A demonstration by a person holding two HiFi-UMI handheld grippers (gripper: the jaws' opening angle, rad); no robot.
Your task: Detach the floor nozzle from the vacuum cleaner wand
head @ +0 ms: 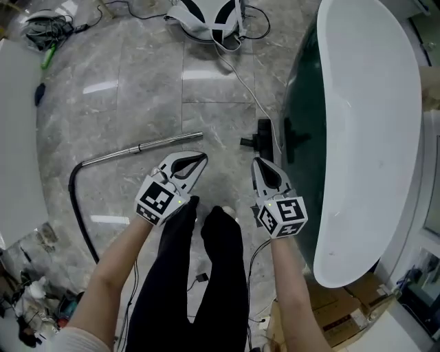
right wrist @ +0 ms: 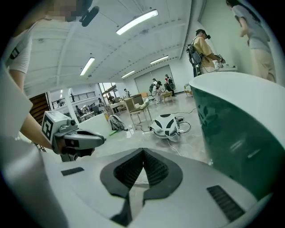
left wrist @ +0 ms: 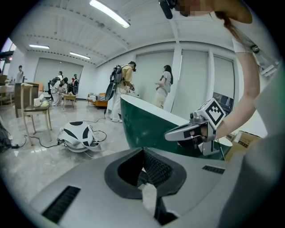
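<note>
In the head view the metal wand [head: 155, 145] lies on the marble floor, with its black hose [head: 78, 206] curving down to the left. The black floor nozzle [head: 264, 137] lies apart from the wand's end, close to the tub. My left gripper [head: 201, 157] is raised above the floor, below the wand, shut and empty. My right gripper [head: 256, 162] hovers just below the nozzle, also shut with nothing in it. Each gripper view shows its own closed jaws, the left gripper [left wrist: 143, 151] and the right gripper [right wrist: 142, 151], with the other gripper level beside it.
A large tub [head: 364, 137], white inside and green outside, fills the right side. The white-and-black vacuum body [head: 206, 17] with its cord sits on the floor at the top. My legs in black stand between the grippers. Boxes lie at lower right, and people and chairs stand far off.
</note>
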